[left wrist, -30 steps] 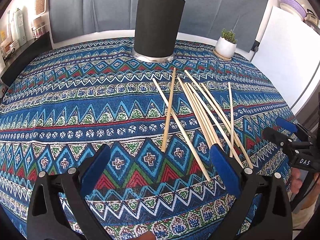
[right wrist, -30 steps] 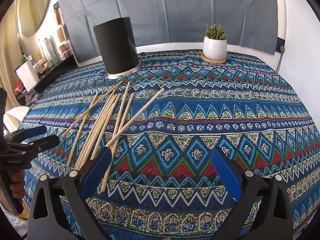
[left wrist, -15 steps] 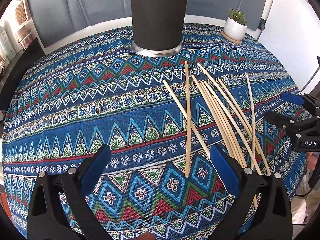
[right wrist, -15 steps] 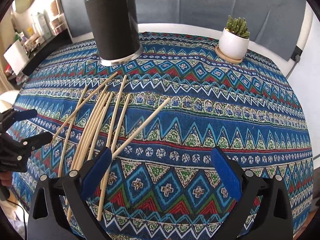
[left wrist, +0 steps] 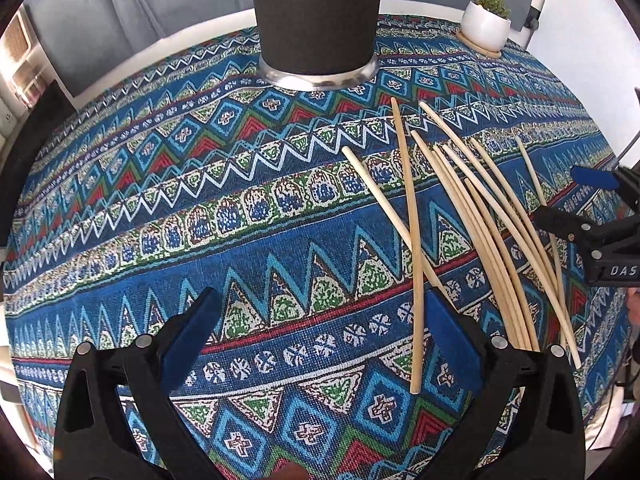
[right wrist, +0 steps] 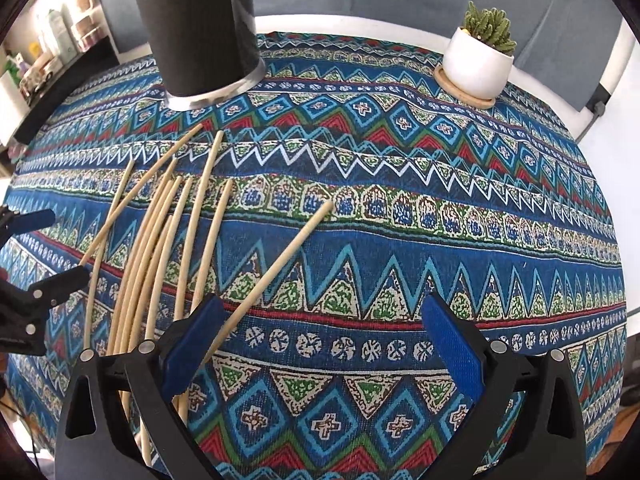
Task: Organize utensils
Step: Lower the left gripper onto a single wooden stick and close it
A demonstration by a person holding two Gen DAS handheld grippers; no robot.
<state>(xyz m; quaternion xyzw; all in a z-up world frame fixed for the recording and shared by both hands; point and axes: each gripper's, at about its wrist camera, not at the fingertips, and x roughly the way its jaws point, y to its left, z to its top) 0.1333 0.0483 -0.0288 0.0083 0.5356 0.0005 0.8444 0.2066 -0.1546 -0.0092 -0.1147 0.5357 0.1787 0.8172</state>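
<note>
Black right hand-held gripper (left wrist: 560,196), marked "DAS", and left hand-held gripper (left wrist: 320,328) both gape empty over wooden chopsticks (left wrist: 480,220).

Patterned tablecloth (left wrist: 200,216), loose wooden sticks (left wrist: 472,216), black cylinder (left wrist: 316,16), potted succulent (right wrist: 478,62)

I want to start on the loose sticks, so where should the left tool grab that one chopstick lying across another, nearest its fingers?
Grip the crossing chopstick near its lower end, coming straight down from above with the left tool open across its width. That end lies alone on the tablecloth, clear of the other chopsticks; higher up it rests over a neighbour, so a pinch there would likely catch both.
</note>
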